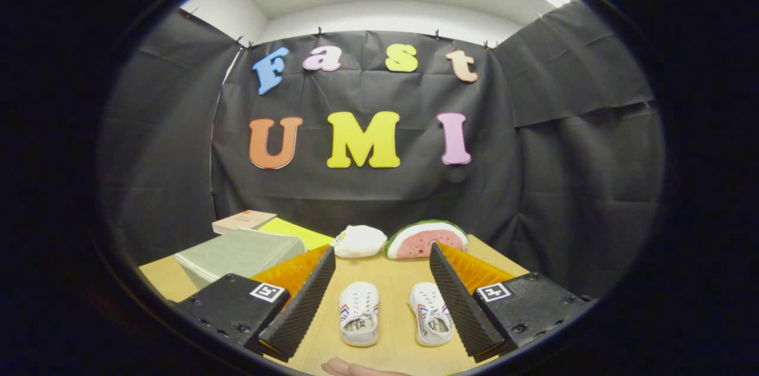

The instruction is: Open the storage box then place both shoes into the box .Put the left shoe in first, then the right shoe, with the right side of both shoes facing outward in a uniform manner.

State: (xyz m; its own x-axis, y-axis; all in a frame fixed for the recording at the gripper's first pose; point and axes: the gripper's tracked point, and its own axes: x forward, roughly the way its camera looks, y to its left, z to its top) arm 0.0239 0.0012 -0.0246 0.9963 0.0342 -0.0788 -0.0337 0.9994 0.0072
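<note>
Camera rides low over the table (391, 287), facing the booth's back wall.

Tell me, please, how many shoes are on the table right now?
2. One shoe and the other shoe lie side by side on the table, between the open fingers of the hand-held gripper. None seems hidden.

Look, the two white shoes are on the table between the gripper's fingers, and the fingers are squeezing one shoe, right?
Not quite. The gripper is open, its fingers spread wide and touching neither shoe. The two white shoes do lie side by side on the wooden table between the fingers, as the gripper view shows.
</note>
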